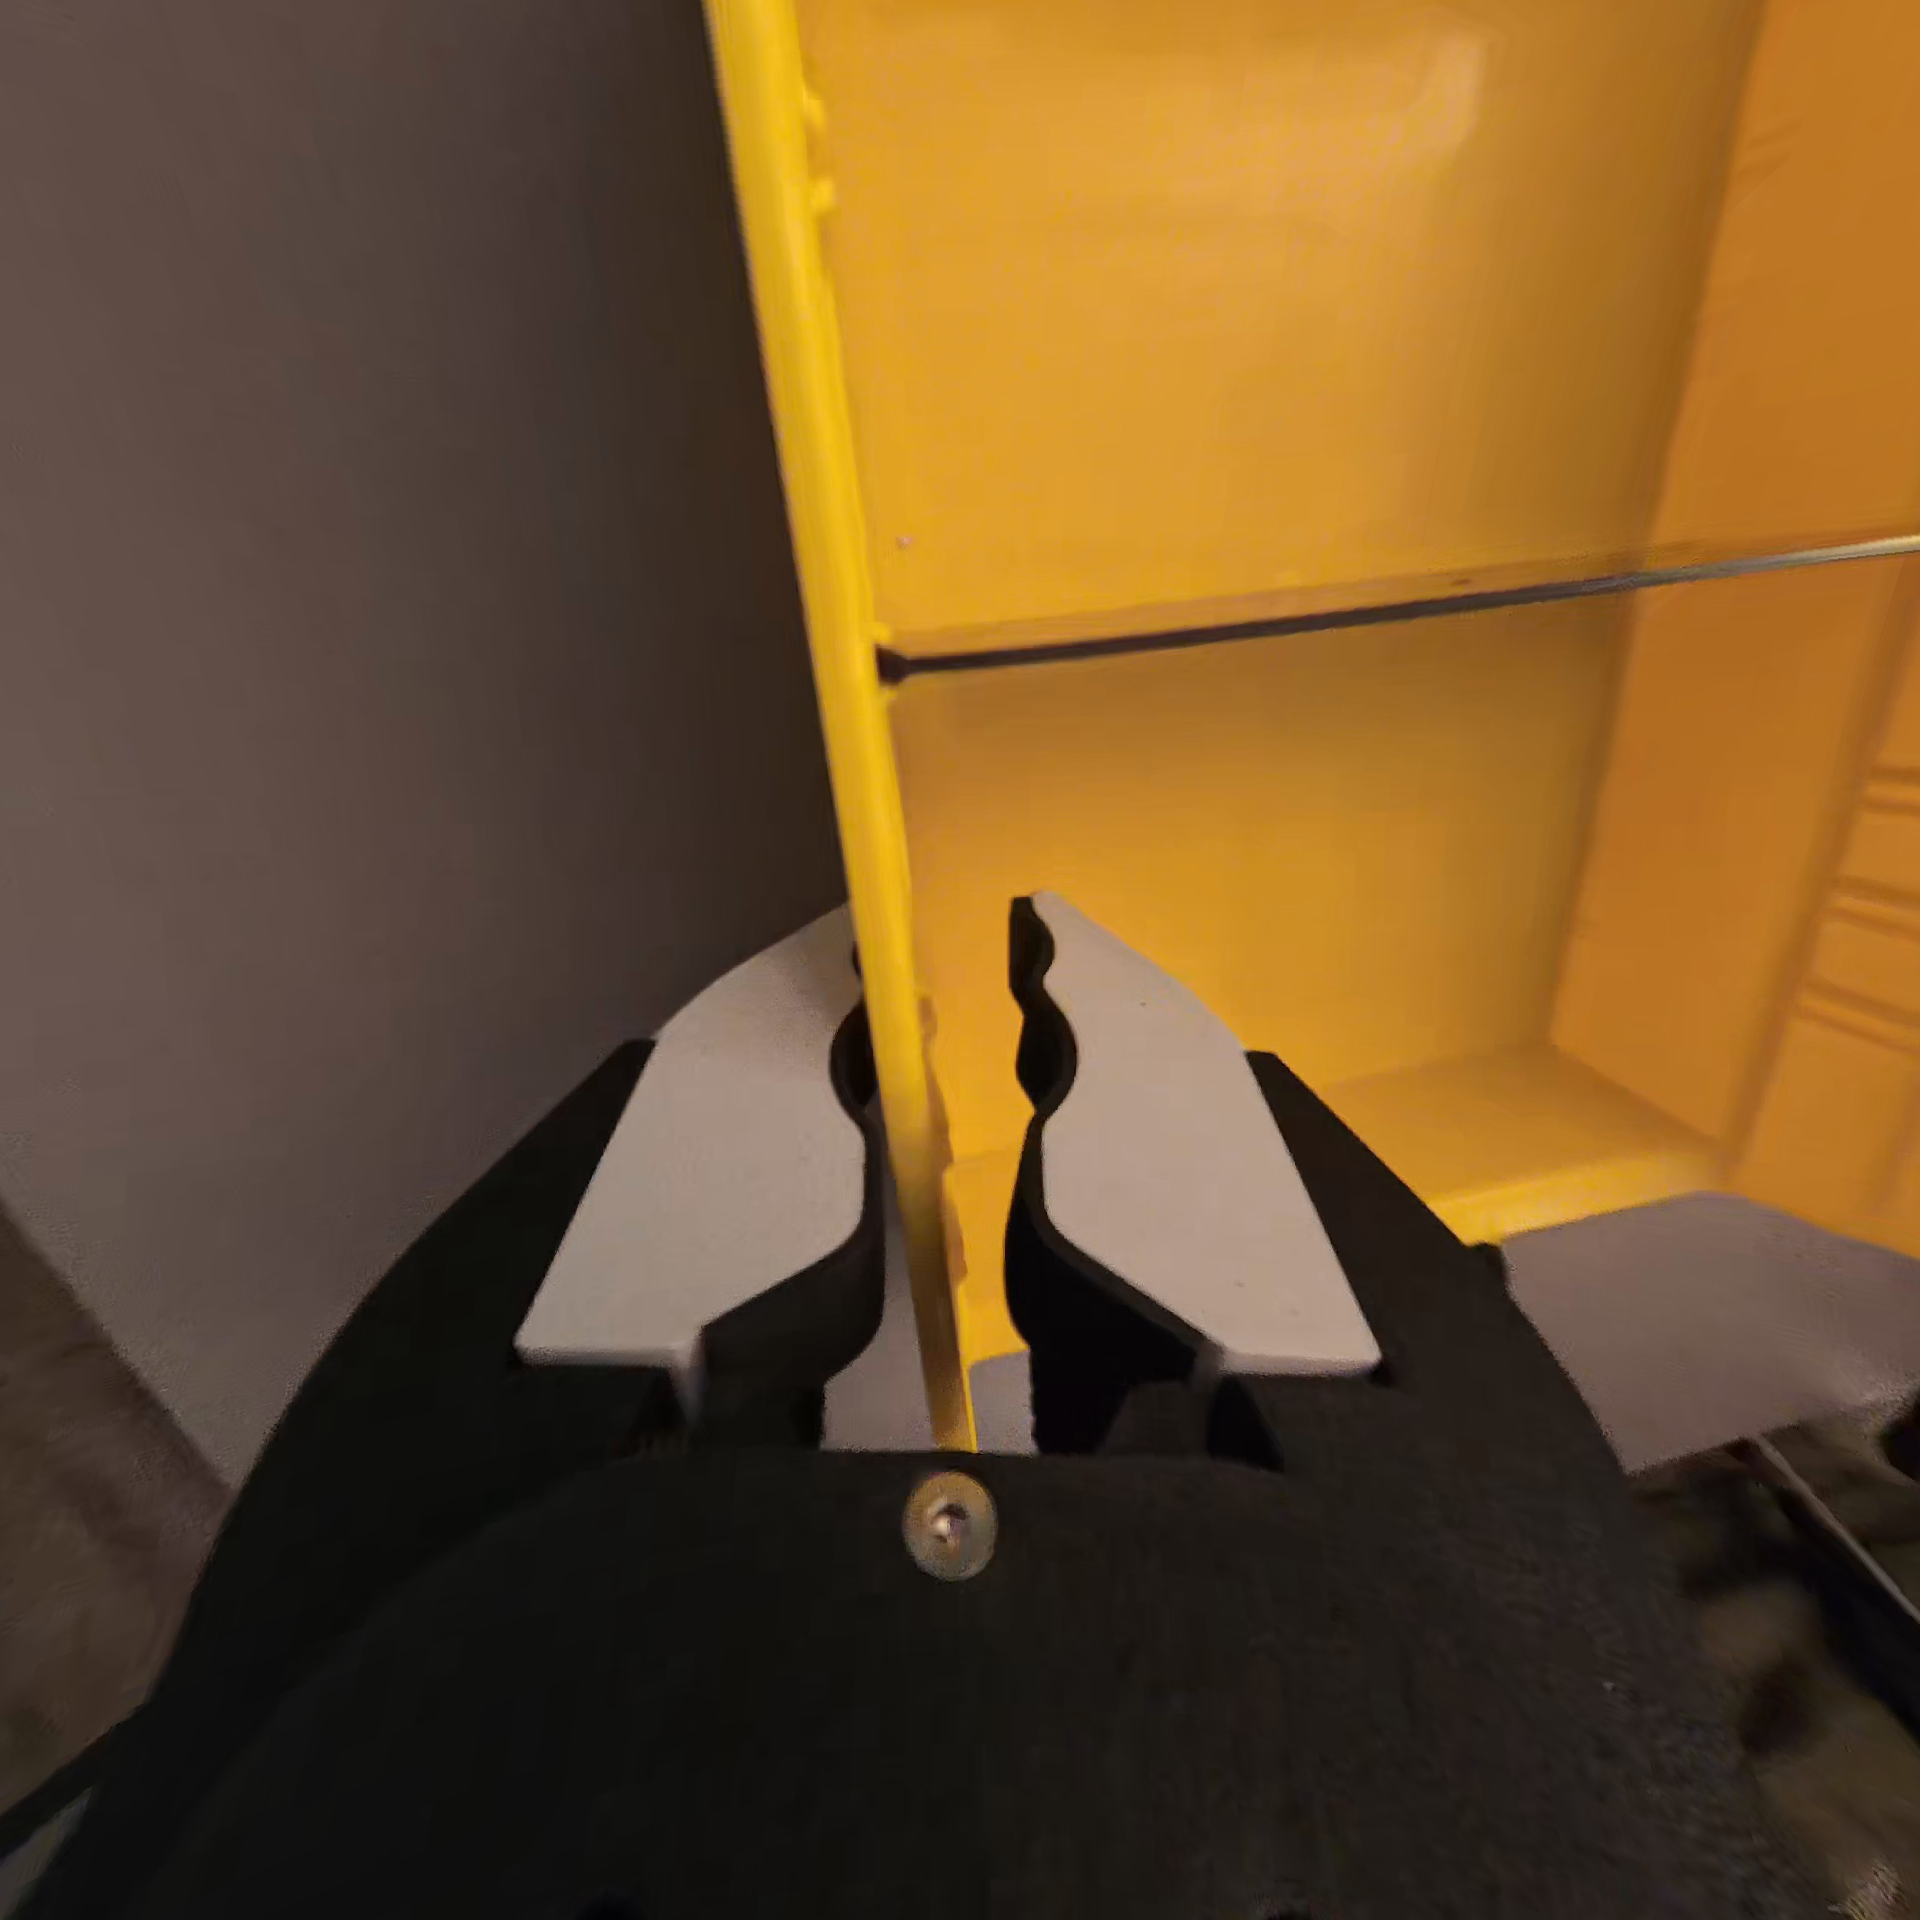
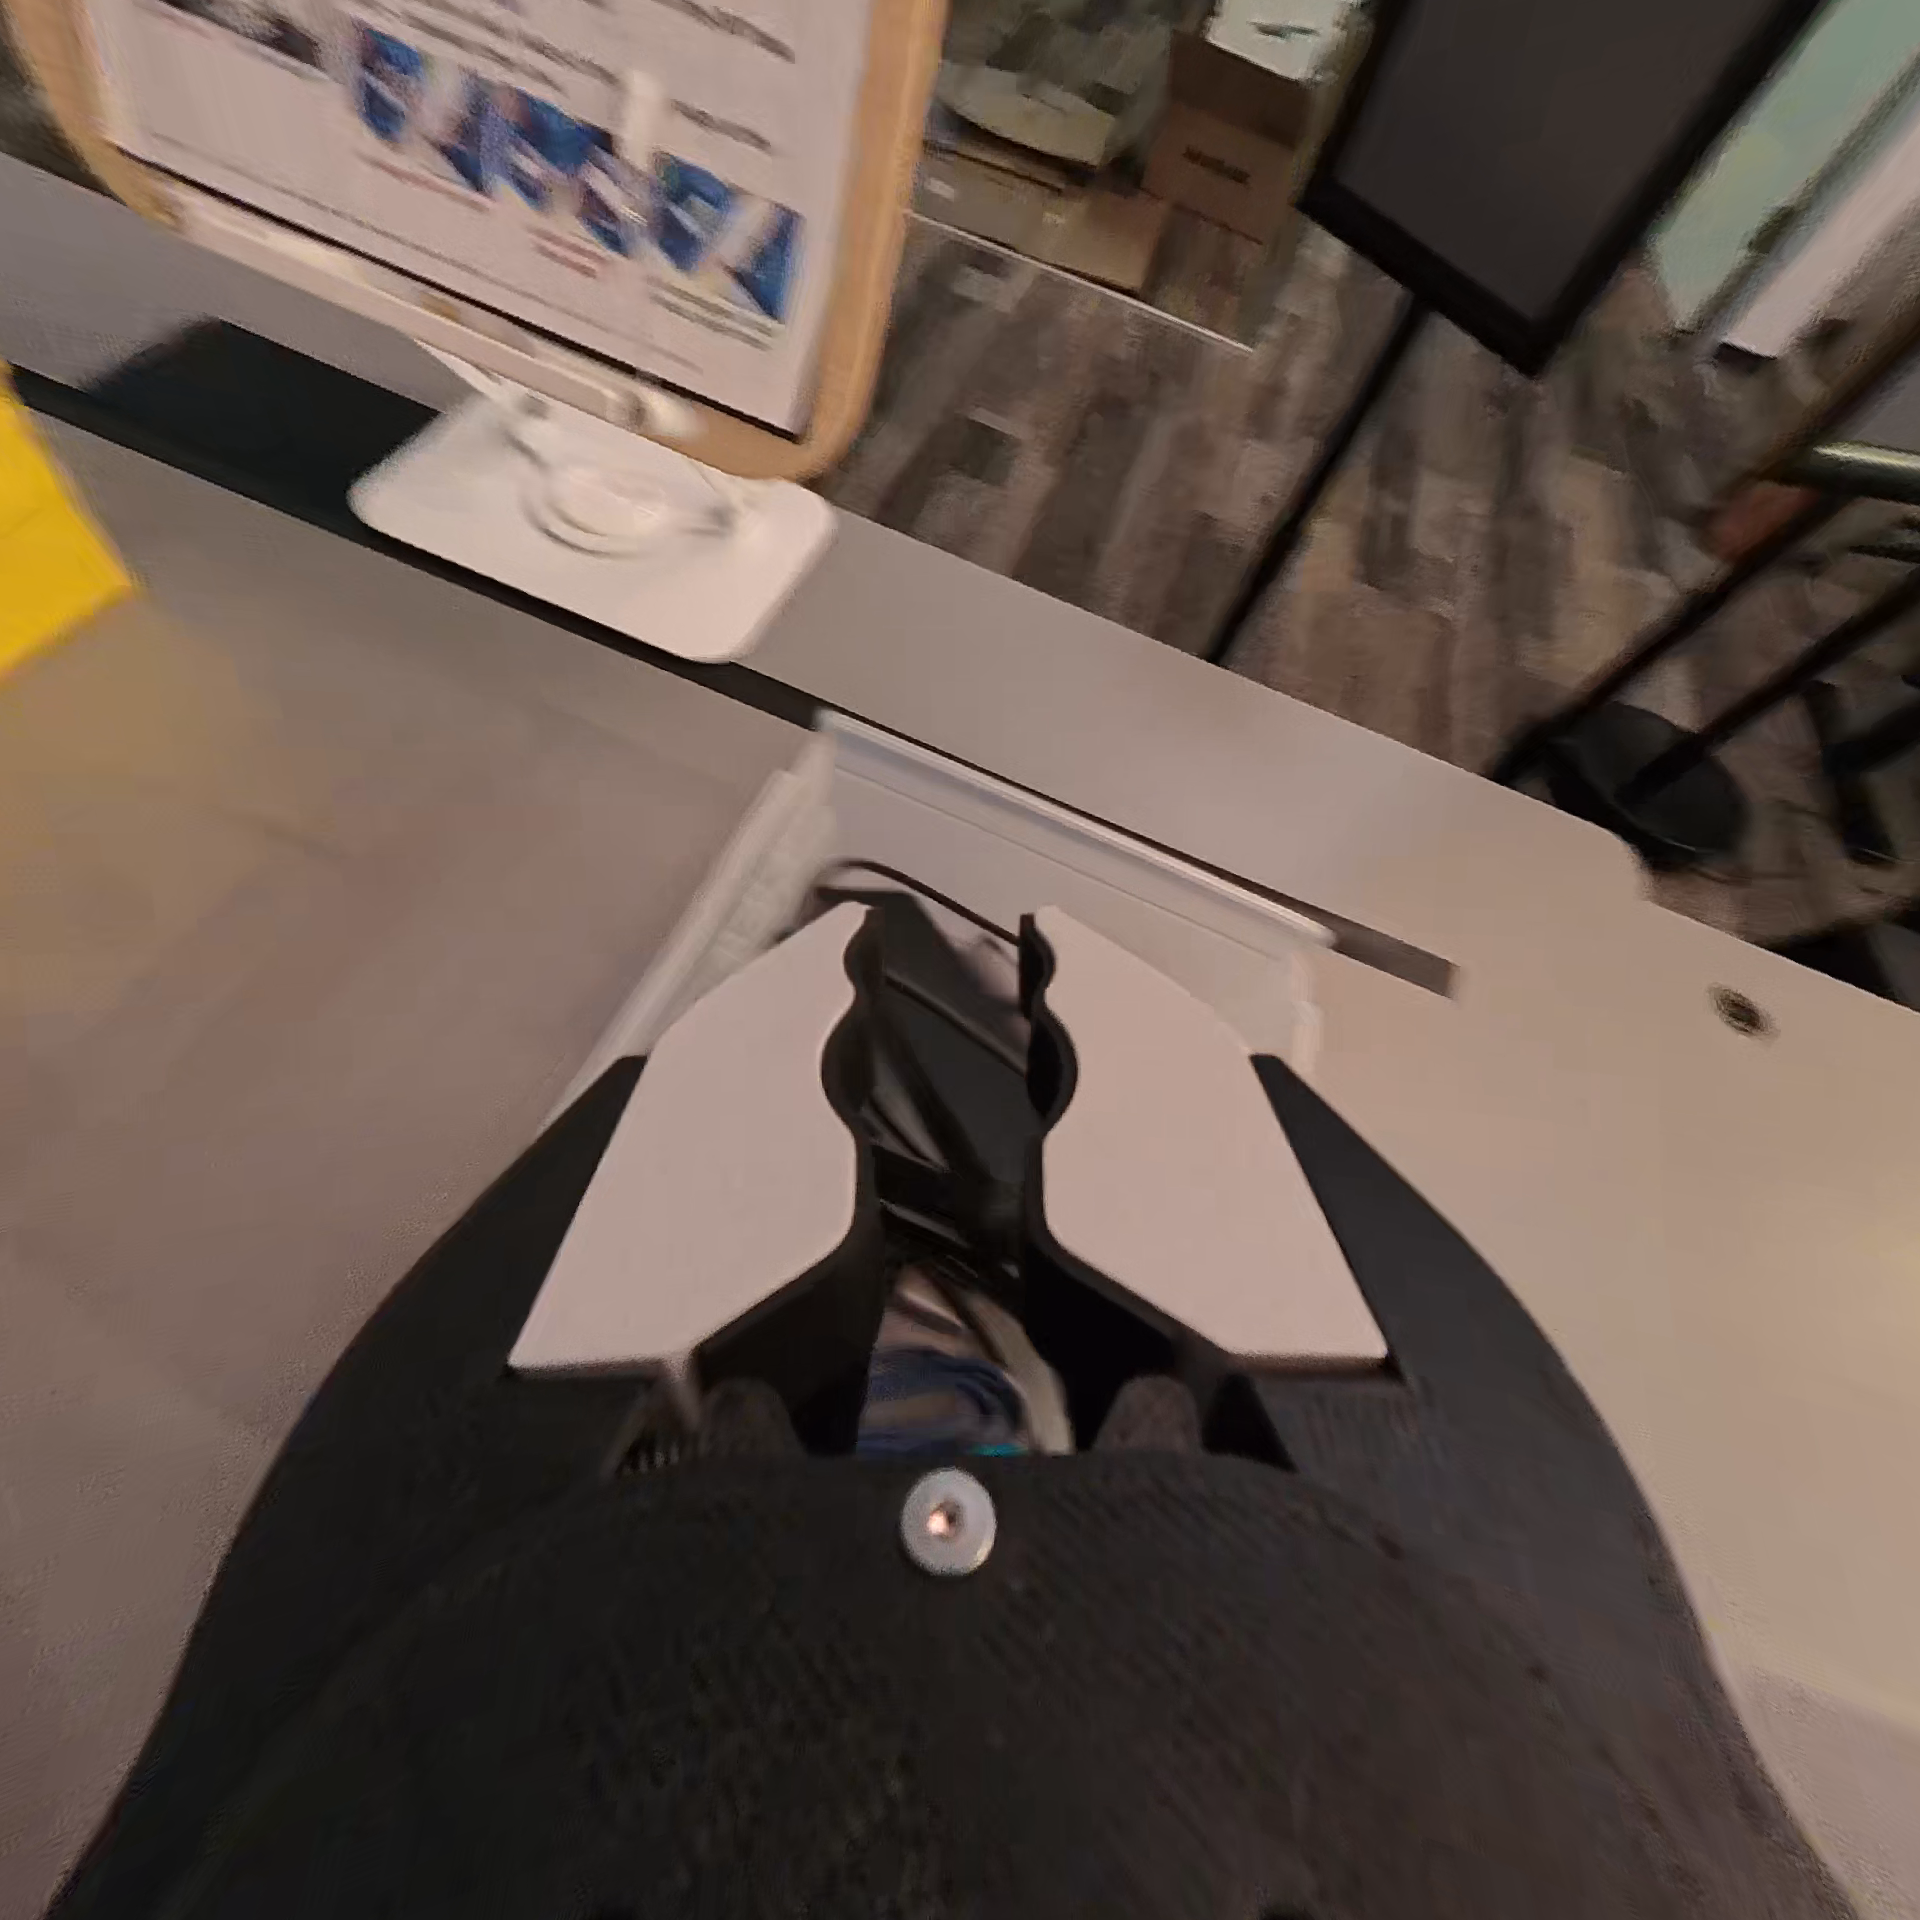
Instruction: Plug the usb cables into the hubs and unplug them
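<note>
The dark hub (image 2: 951,1081) lies lengthwise between the partly open jaws of the right gripper (image 2: 948,935), over the white tray (image 2: 1081,831) on the counter (image 2: 312,935), seemingly ungripped, while the left gripper (image 1: 935,935), also partly open, only straddles the yellow bin's wall (image 1: 821,520).

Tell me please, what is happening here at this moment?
A person works with two handheld grippers. The left gripper straddles the thin side wall of a yellow bin, jaws apart. The right gripper has a dark object, too blurred to identify, between its fingers above a white tray on the grey table. No plugging shows.
</note>
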`<state>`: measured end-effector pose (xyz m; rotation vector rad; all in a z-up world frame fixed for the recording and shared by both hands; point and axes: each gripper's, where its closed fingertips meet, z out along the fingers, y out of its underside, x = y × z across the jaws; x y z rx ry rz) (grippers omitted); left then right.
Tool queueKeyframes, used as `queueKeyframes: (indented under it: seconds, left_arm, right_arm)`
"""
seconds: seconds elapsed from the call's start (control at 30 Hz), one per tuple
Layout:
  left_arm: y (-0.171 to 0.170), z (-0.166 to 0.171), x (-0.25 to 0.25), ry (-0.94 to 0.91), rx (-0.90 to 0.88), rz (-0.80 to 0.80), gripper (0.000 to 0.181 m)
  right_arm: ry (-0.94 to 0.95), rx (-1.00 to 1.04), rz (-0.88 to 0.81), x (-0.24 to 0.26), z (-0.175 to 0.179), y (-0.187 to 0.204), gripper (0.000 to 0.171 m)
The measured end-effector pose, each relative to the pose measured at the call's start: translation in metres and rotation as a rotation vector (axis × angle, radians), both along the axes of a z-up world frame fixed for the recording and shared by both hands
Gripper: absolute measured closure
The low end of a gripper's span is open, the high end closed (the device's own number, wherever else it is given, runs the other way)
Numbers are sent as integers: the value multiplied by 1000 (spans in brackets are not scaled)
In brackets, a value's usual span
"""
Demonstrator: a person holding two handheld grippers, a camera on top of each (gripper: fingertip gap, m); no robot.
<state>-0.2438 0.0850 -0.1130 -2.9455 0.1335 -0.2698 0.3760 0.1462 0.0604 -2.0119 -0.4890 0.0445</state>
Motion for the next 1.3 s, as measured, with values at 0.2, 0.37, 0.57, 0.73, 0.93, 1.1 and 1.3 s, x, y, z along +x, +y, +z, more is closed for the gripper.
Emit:
queueKeyframes:
  seconds: [0.2,0.37,0.57,0.73,0.93,1.1,1.3]
  left_arm:
    - [18,-5,49,98,-45,-144,172]
    - [24,-7,117,169,-78,-294,156]
    - [-2,-4,204,21,-142,-416,129]
    - [-15,-4,240,39,-157,-474,118]
    - [-24,-6,265,111,-144,-542,111]
    - [-26,0,273,75,-137,-564,118]
    - [-16,43,265,61,47,-553,121]
  right_arm:
    - [191,-66,372,-132,-1,-19,143]
    - [196,-216,481,-205,-45,-28,142]
    - [138,-416,420,-232,-110,-26,116]
    - [-75,-478,301,-211,-143,-19,112]
    - [-167,-642,228,-181,-170,-24,120]
    - [-147,-729,196,-175,-182,-28,129]
    - [-166,-696,109,-165,-183,-15,141]
